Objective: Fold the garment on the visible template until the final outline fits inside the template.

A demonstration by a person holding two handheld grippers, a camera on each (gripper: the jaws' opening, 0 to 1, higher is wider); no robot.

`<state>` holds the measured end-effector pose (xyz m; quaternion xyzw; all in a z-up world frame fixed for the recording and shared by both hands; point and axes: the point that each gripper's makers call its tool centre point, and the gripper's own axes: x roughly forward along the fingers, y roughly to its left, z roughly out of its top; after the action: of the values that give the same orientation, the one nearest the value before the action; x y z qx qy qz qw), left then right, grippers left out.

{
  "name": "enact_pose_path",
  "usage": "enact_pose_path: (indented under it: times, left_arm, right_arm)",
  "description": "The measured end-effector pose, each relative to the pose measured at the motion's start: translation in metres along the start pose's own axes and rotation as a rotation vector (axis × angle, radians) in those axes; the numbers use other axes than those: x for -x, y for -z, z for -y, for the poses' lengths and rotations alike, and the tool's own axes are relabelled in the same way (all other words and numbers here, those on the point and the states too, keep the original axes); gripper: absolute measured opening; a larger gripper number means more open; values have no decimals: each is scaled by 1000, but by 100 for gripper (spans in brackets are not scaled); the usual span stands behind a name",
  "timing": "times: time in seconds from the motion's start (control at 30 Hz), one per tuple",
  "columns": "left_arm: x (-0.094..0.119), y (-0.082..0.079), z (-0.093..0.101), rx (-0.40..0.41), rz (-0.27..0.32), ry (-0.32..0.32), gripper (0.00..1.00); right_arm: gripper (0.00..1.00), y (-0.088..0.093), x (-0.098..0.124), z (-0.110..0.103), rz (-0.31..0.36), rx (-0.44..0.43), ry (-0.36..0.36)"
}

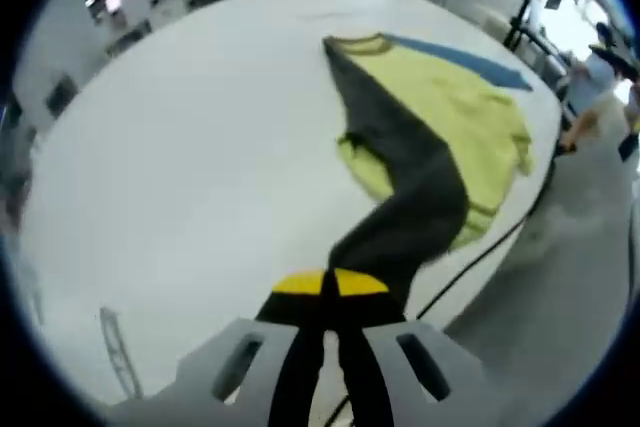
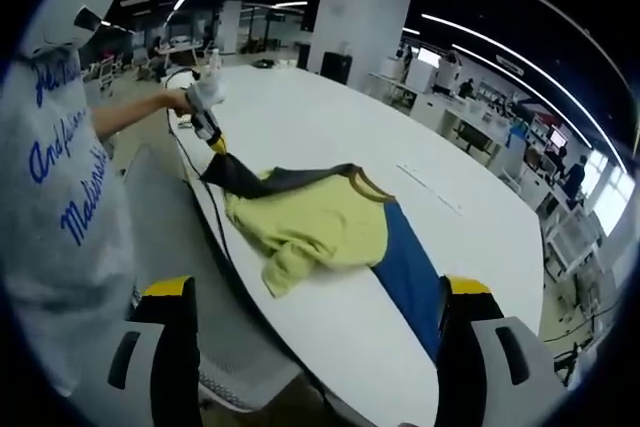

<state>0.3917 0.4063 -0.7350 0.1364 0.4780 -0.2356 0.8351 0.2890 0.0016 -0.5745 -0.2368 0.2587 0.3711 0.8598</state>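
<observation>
L gripper: yellow-tipped jaws pinched together on a dark grey fabric panel of the yellow-and-grey knit garment, lifting that part off the surface. In the right gripper view the same gripper is at the far table edge, grey cloth trailing from it. R gripper: jaws spread wide apart, nothing between them, hanging over the near table edge. Garment lies crumpled on the big white oval table, partly over a blue rectangular template, near the edge. Person in grey tee w/ blue lettering at left.
</observation>
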Motion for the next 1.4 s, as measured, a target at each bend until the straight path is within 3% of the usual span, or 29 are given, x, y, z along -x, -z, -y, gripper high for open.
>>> enact_pose_path:
  times: [0.8, 1.13, 1.4]
  left_arm:
    - [29, -14, -106, -77, -47, -169, 0]
    - [48, -22, -162, -126, -74, -316, 0]
    - [40, -26, -190, -140, -93, -357, 0]
  right_arm:
    - [100, 2, 4, 5, -40, -20, 22]
    - [100, -7, 0, 8, -46, -6, 16]
    - [100, -3, -4, 5, -64, -24, 14]
